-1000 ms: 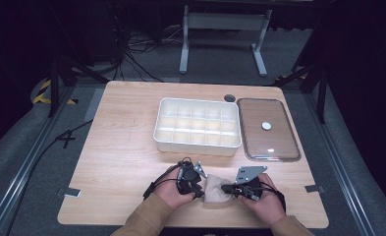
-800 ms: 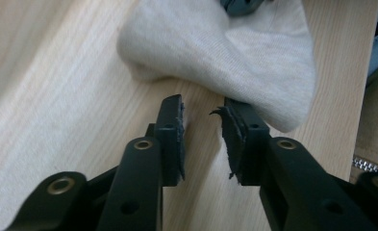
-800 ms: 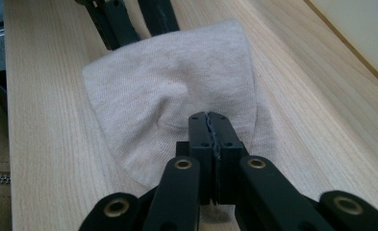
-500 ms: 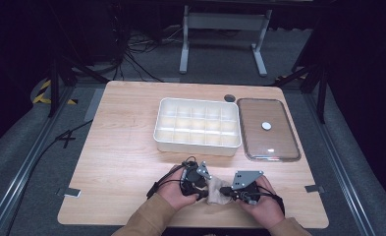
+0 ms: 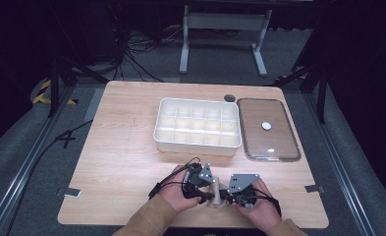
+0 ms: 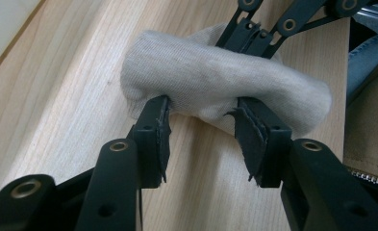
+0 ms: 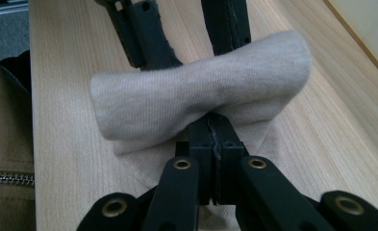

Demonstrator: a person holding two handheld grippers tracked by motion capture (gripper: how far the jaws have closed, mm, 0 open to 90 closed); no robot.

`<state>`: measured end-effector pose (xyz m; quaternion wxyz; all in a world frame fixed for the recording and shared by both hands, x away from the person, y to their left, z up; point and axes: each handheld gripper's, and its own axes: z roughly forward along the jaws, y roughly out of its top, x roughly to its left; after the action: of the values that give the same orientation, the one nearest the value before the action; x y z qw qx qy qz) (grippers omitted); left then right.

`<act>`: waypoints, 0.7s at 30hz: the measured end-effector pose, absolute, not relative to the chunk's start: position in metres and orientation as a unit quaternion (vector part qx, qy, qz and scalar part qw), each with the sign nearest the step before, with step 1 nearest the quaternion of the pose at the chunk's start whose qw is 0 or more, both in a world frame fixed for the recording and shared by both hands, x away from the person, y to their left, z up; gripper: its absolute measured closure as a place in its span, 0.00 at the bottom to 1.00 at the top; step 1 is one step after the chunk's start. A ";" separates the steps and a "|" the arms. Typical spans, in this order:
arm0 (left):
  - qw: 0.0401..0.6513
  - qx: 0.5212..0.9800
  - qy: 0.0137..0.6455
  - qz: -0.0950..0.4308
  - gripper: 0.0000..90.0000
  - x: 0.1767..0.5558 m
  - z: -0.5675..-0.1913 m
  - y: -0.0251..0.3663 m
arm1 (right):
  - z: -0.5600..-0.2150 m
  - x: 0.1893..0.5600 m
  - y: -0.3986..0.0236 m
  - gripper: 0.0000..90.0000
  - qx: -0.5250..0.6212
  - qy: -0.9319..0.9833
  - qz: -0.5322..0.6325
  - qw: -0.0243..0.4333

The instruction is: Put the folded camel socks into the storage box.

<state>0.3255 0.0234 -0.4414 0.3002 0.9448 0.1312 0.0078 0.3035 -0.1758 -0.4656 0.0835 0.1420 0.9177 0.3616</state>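
Hand-held gripper work is happening at the near edge of the table (image 5: 131, 147), seen from the high view: the left hand-held gripper (image 5: 211, 192) and the right hand-held gripper (image 5: 225, 196) are facing each other across a small pale cloth (image 5: 218, 200), which is lying between the two hands. A white divided tray (image 5: 198, 127) and a clear lid (image 5: 268, 129) are sitting well apart from it, on the far side.

Moving to the left gripper view, the left hand-held gripper (image 6: 201, 125) is standing released, its jaws spread and touching the near underside of the rolled cloth (image 6: 225, 89) without pinching it. The roll's long axis is running across the jaws, left to right in that view, with the other tool's black jaws coming in from beyond it.

Turning to the right gripper view, the right hand-held gripper (image 7: 210, 130) is clenched on the cloth (image 7: 201, 98), jaws pressed together at the middle of the roll so that it is waisting like a bow. Both tools are equally near; my judgement is that the next move is turning on the left jaws closing across the roll's short width.
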 end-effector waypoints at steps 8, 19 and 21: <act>0.319 0.940 0.118 0.002 0.60 0.323 -0.437 0.026 | -0.467 0.306 -0.179 0.99 0.149 0.912 0.374 0.071; 0.319 0.941 0.115 0.000 0.57 0.322 -0.436 0.025 | -0.461 0.304 -0.182 0.98 0.154 0.912 0.373 0.076; 0.317 0.941 0.117 0.001 0.57 0.322 -0.436 0.025 | -0.457 0.303 -0.185 0.96 0.160 0.911 0.372 0.073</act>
<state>0.3222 0.0252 -0.4360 0.3174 0.9410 0.1170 0.0007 0.3033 -0.1851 -0.4569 0.0734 0.1600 0.9114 0.3719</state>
